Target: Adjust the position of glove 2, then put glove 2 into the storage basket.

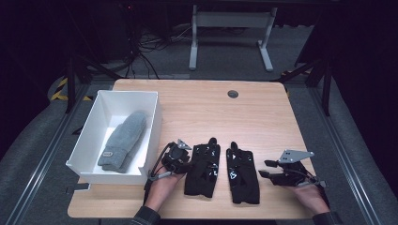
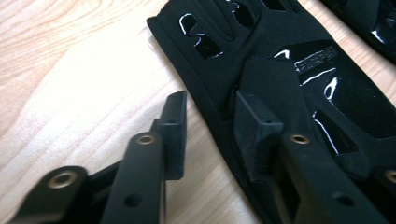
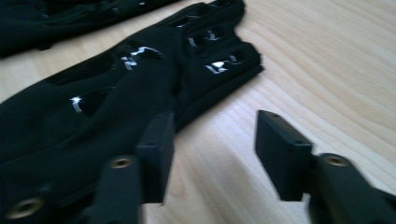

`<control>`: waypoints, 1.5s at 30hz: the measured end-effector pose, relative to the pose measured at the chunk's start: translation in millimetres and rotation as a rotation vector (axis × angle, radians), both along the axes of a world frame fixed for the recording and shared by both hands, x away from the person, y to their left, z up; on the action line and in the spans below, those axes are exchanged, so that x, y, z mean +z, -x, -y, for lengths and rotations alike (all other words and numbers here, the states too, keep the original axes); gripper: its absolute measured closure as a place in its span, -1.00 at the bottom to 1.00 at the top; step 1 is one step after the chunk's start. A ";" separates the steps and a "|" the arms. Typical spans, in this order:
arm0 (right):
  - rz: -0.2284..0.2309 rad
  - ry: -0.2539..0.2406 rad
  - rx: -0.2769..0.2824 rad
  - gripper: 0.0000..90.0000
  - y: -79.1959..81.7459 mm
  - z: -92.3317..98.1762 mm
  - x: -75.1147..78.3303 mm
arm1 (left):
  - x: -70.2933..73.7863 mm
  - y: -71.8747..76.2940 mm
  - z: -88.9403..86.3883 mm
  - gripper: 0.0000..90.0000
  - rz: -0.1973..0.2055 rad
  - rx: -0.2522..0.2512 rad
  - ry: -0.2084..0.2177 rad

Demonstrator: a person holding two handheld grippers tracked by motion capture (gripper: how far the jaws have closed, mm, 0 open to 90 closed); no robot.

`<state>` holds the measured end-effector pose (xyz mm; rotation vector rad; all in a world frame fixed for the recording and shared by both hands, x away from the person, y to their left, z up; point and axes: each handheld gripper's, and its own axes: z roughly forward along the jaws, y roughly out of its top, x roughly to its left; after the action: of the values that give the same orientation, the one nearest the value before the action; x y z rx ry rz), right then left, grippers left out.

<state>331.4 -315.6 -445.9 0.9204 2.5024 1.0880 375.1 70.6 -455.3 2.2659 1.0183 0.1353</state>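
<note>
Two black gloves lie side by side on the table (image 1: pixel 263 112). The left tool (image 1: pixel 184 151) straddles the left glove's (image 1: pixel 202 169) edge with its jaws apart; the right tool (image 1: pixel 265 168) stands parted beside the right glove (image 1: pixel 242 174).

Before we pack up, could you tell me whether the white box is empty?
Not empty: a grey mitten lies inside the white box.

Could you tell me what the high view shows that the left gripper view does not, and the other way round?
High view alone: the white box with grey mittens inside, the right gripper open beside the right black glove, and both hands. Left gripper view alone: close detail, with one fingertip resting on the left black glove, the other over bare wood, and faint lettering on a glossy patch. Shared: the left gripper, that glove and the wooden table.
</note>
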 end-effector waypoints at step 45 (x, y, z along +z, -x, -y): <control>-0.091 0.027 0.179 1.00 -1.1 -39.3 -8.7 | 31.4 -6.2 -6.8 0.96 -0.025 0.012 0.386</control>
<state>332.4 -276.3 -454.6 0.7677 2.7107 1.0840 381.3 77.3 -423.9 1.9142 0.9764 -0.0794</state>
